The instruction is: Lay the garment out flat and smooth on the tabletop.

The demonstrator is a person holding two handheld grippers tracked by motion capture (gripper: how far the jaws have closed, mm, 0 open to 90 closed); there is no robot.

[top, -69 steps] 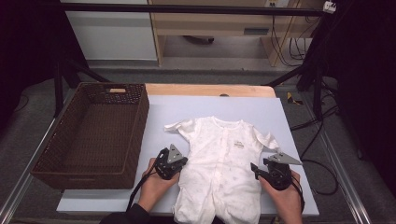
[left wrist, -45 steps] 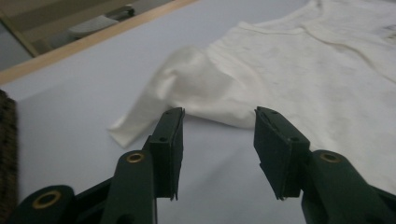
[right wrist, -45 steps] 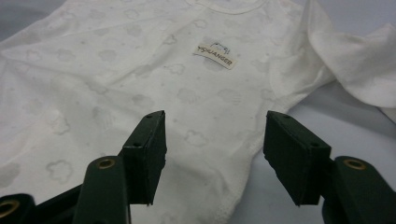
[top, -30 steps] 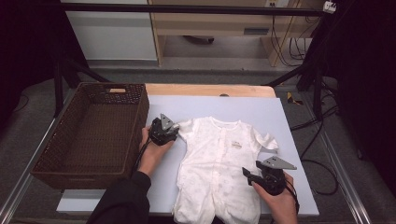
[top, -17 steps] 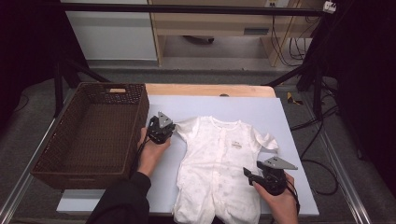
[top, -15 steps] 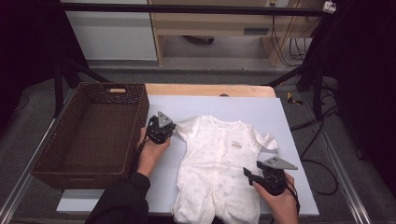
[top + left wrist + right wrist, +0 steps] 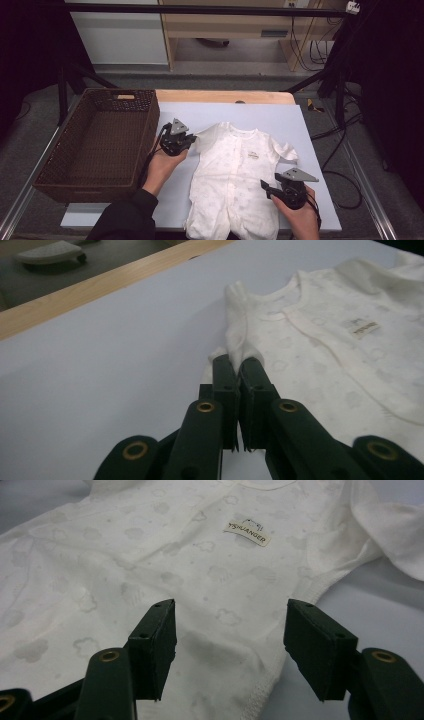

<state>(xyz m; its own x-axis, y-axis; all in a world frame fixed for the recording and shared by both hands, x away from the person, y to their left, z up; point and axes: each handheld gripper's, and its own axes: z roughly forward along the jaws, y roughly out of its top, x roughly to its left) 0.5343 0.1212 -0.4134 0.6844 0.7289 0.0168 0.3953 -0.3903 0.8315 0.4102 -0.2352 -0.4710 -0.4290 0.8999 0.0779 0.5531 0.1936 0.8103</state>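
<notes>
change since earlier: left gripper (image 7: 186, 140) has travelled from beside the garment's lower half up to its left sleeve; right gripper (image 7: 267, 188) has shifted only slightly and stays by the garment's right edge.
left gripper: jaws pressed together on a fold of the sleeve (image 7: 235, 342), which stands up in a small ridge just ahead of the jaw tips in the left gripper view (image 7: 238, 371).
left hand: the hand (image 7: 162, 167) reaches forward from a dark sleeve (image 7: 125, 220), just right of the basket.
right gripper: jaws spread wide apart, holding nothing; in the right gripper view (image 7: 230, 645) they hover over the garment's side hem, one jaw above cloth, the other above bare mat.
right hand: the right hand (image 7: 300, 222) sits low at the near right of the mat.
garment: white baby romper (image 7: 235, 175) lies flat, front up, neck away from the person, legs toward the near edge; faint cloud print and a small chest label (image 7: 247, 533).
surface: pale mat (image 7: 310, 125) on a table with a wooden far edge (image 7: 225, 96).
basket: brown wicker basket (image 7: 50, 170) stands left of the romper, apart from it.
</notes>
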